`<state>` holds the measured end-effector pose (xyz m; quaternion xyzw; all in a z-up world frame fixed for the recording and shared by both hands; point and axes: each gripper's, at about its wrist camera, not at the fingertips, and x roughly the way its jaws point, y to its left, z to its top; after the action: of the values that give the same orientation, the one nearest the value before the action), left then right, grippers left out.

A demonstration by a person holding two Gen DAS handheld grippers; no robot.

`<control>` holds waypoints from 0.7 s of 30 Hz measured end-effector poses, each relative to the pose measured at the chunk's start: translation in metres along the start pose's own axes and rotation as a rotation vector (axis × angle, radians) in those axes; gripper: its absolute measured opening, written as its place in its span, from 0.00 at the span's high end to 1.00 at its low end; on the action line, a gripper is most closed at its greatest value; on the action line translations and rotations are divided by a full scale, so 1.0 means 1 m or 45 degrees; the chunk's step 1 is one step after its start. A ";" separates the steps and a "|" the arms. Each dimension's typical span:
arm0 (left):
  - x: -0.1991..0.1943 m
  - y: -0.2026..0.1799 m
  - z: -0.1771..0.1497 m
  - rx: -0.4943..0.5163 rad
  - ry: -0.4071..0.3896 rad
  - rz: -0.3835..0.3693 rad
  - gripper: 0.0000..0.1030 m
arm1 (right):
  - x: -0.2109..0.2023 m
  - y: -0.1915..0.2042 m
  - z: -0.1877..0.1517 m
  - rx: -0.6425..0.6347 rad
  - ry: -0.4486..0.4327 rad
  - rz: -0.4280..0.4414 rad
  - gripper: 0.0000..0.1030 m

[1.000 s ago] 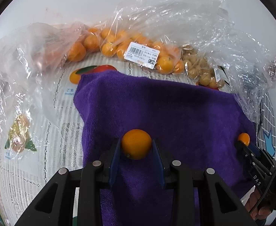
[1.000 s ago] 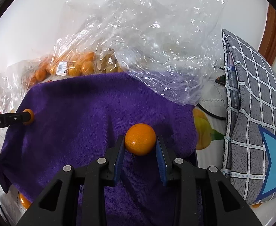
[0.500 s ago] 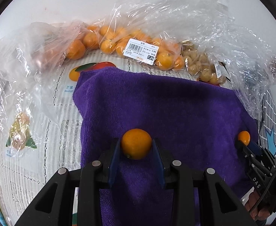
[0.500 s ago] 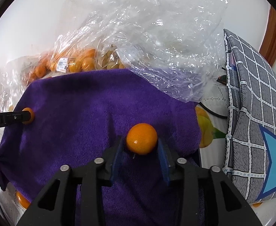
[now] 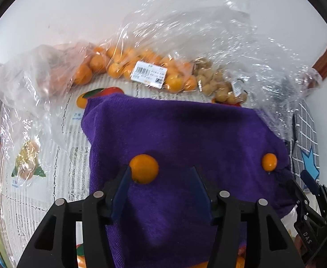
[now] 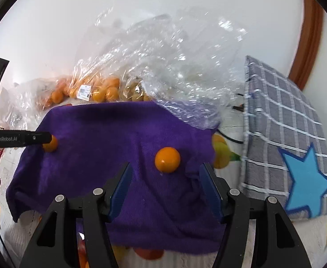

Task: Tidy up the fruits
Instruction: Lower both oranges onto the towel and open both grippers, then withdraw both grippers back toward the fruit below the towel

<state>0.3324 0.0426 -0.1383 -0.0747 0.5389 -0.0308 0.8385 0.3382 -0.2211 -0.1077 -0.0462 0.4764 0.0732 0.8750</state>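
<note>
the bagged oranges point(image 5: 127, 67) blur behind crinkled plastic; the left gripper point(image 5: 161, 178) has its jaws wide, one orange point(image 5: 143, 168) on the purple towel point(image 5: 185, 134) touching its left finger; the right gripper point(image 6: 166, 178) gapes wide behind another orange point(image 6: 167, 159), apart from it.

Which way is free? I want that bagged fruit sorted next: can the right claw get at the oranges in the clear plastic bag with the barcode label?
Probably yes. The right claw is open, and only bare purple towel separates it from the bagged oranges.
</note>
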 end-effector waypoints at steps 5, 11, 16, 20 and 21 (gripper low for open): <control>-0.015 -0.008 0.000 0.014 -0.036 -0.035 0.36 | -0.030 -0.006 -0.012 0.017 -0.041 -0.072 0.36; -0.036 -0.016 -0.002 0.030 -0.075 -0.089 0.32 | -0.059 -0.011 -0.030 0.064 -0.045 -0.074 0.30; -0.055 -0.015 -0.002 0.035 -0.115 -0.105 0.31 | -0.072 -0.004 -0.042 0.029 -0.040 -0.107 0.30; -0.073 -0.012 -0.002 0.022 -0.154 -0.109 0.31 | -0.083 -0.005 -0.056 0.085 -0.040 -0.065 0.30; -0.078 -0.011 -0.004 0.024 -0.167 -0.098 0.31 | -0.086 -0.006 -0.059 0.101 -0.041 -0.049 0.30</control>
<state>0.2969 0.0414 -0.0678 -0.0893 0.4792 -0.0633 0.8708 0.2445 -0.2435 -0.0673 -0.0196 0.4639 0.0380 0.8848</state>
